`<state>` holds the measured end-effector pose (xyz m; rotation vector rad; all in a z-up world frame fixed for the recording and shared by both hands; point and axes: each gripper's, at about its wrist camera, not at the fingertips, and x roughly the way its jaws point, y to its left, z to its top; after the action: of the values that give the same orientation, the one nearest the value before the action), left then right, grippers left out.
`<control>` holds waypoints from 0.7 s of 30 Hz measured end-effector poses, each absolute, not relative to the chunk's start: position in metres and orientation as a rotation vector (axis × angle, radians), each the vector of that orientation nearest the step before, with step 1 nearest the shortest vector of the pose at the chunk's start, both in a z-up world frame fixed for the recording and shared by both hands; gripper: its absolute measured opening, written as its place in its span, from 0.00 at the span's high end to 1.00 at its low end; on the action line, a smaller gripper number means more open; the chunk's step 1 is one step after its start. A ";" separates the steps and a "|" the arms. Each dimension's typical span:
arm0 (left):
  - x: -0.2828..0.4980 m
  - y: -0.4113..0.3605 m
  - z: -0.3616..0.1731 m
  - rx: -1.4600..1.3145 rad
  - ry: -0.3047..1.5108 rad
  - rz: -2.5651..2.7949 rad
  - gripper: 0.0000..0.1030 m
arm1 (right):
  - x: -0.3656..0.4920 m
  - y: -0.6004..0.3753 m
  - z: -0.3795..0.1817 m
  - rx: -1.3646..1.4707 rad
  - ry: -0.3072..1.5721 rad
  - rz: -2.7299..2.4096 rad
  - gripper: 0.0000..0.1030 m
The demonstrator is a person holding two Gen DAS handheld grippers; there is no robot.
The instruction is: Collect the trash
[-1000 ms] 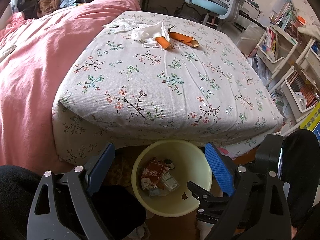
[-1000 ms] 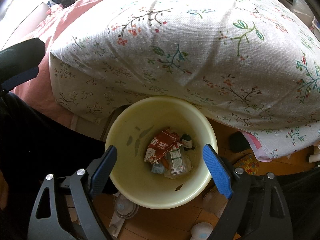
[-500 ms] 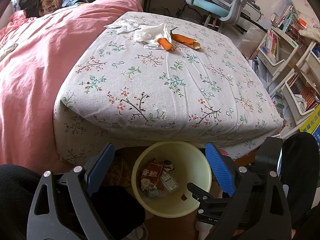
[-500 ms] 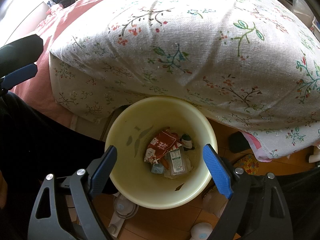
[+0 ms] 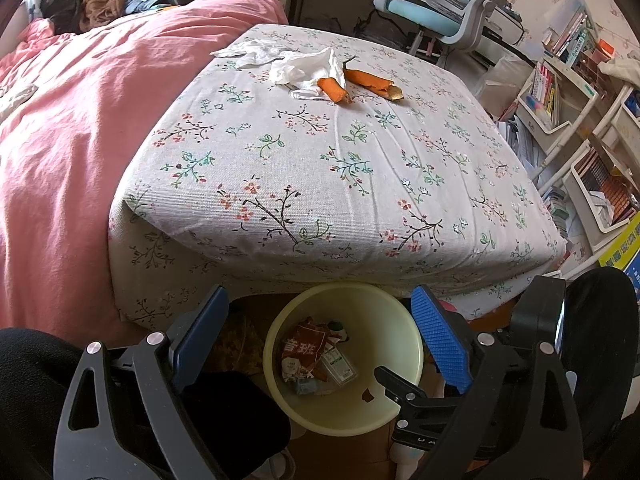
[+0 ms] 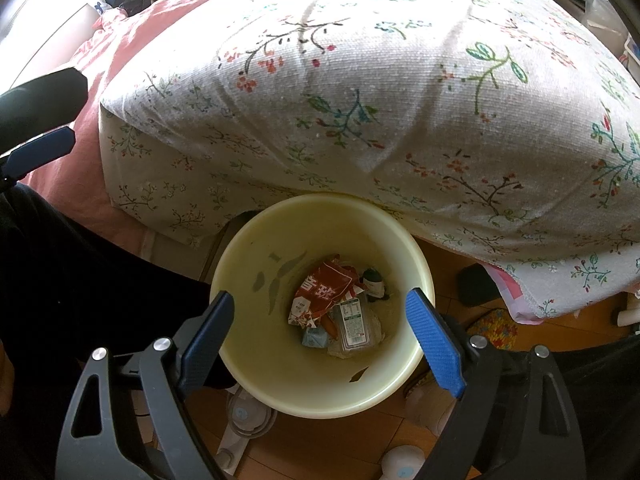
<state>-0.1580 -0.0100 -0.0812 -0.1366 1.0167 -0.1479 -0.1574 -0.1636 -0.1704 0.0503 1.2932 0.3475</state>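
Down in the yellow bin [image 6: 320, 396], under both empty wide-open grippers, left gripper [image 5: 320, 336] & right gripper [image 6: 320, 328], some wrappers [image 6: 326, 286] already sit, but tissues [image 5: 304, 66] + orange peels [image 5: 370, 82] on the floral mattress [image 5: 340, 168] farther off aren't collected yet.

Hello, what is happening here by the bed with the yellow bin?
A person is collecting trash with two handheld grippers. Both the left gripper and the right gripper are open and empty above the yellow bin, which already holds a red wrapper and other packets. White tissues and orange peels are not yet collected from the floral cushion.
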 end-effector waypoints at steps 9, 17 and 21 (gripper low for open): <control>-0.158 -0.009 -0.081 -0.138 1.017 -0.146 0.13 | -0.157 -0.164 -0.171 0.049 1.292 0.348 0.19; -0.157 -0.008 -0.081 -0.141 1.017 -0.142 0.12 | -0.158 -0.164 -0.171 0.050 1.292 0.347 0.19; -0.157 -0.008 -0.081 -0.141 1.017 -0.143 0.11 | -0.158 -0.164 -0.171 0.050 1.291 0.347 0.19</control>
<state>-0.1571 -0.0080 -0.0809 -0.1408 1.0169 -0.1429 -0.1577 -0.1637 -0.1709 0.0497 1.2910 0.3470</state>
